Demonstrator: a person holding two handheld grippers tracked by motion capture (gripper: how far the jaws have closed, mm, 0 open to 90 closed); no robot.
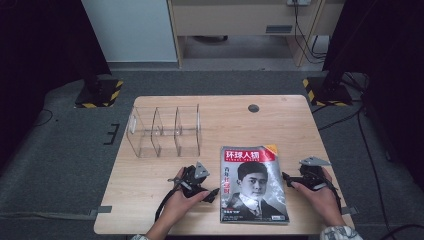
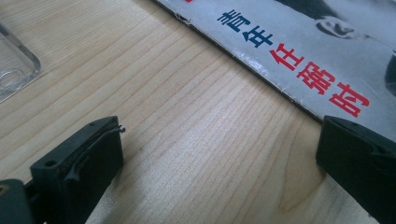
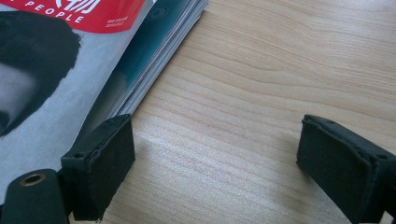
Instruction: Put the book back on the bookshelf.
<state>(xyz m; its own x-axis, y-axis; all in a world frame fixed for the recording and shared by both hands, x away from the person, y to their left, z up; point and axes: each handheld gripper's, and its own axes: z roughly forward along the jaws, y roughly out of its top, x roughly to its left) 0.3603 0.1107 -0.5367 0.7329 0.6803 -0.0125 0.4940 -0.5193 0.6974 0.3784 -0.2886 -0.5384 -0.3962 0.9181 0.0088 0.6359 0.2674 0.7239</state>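
Black foam-padded jaws of the left gripper (image 1: 212,192) stand wide apart with nothing between them, low over bare wood just left of the magazine (image 1: 254,184); in the left gripper view its right jaw sits at the magazine's worn spine edge, while the left jaw is over the table (image 1: 150,200). The right gripper (image 1: 287,178) is likewise spread wide and empty, and in the right gripper view its left jaw rests at or over the page edge, the other over bare wood. The magazine lies flat, cover up, at the near right of the tabletop, its long axis running near to far, squarely between the two tools, so both are about equally close. Each hand rests low on the table, forearms coming in from the near edge, grippers aimed inward at the magazine. A clear acrylic divider rack (image 1: 165,131) stands well apart at the far left, probably where the magazine goes.
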